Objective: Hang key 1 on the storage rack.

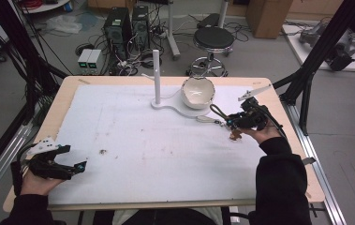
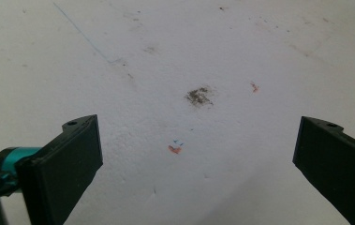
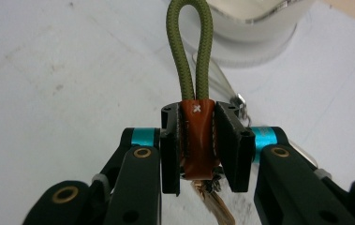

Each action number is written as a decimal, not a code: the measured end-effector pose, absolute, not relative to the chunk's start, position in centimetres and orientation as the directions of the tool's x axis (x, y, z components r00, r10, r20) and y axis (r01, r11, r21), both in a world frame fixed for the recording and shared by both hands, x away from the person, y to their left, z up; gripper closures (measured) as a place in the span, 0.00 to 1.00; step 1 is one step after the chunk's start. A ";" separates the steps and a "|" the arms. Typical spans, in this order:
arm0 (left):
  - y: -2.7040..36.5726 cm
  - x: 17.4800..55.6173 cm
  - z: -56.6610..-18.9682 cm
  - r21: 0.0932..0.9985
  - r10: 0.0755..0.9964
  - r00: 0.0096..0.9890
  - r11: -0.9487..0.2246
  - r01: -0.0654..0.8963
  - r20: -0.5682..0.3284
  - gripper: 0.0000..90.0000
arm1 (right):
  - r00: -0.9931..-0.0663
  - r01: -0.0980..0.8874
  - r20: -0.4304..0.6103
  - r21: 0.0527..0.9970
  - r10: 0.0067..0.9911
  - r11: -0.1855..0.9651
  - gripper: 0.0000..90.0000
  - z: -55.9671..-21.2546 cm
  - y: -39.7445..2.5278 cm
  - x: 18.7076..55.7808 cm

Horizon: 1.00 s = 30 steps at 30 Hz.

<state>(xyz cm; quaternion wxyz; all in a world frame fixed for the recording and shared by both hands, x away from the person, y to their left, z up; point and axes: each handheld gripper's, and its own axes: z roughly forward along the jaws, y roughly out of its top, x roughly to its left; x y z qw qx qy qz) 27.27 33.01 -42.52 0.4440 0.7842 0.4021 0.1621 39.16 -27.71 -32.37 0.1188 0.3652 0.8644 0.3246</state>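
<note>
My right gripper (image 1: 230,123) (image 3: 198,138) is shut on a key strap's brown leather band (image 3: 196,154), right of the table's middle. The strap's olive-green cord loop (image 3: 189,51) (image 1: 217,111) sticks out past the jaws toward a white bowl (image 1: 197,92) (image 3: 255,23). A metal clip (image 3: 239,101) shows behind the right jaw, and brown leather ends (image 1: 235,136) hang below. My left gripper (image 1: 76,157) (image 2: 196,154) is open over the bare white mat (image 2: 240,56) at the front left corner, with nothing between its jaws.
A white stand with an upright post (image 1: 157,75) rises from a flat base (image 1: 177,107) next to the bowl. A small dark stain (image 1: 102,151) (image 2: 198,96) marks the mat. Black frame struts (image 1: 306,75) flank the table's right side; a stool (image 1: 212,40) and computers (image 1: 119,28) stand beyond.
</note>
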 end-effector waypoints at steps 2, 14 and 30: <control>33.0 27.3 -42.5 0.827 0.774 0.624 -0.281 0.487 -0.104 0.02 | -0.709 0.544 0.033 0.662 0.705 0.515 0.80 -31.7 -27.1 39.5; 33.1 27.4 -42.6 0.824 0.767 0.627 -0.266 0.500 -0.132 0.02 | -0.743 0.508 -0.015 0.638 0.669 0.579 0.80 -29.3 -22.8 41.0; 33.4 27.4 -42.7 0.822 0.765 0.627 -0.259 0.507 -0.145 0.02 | -0.780 0.467 -0.037 0.630 0.624 0.621 0.80 -26.3 -17.4 43.5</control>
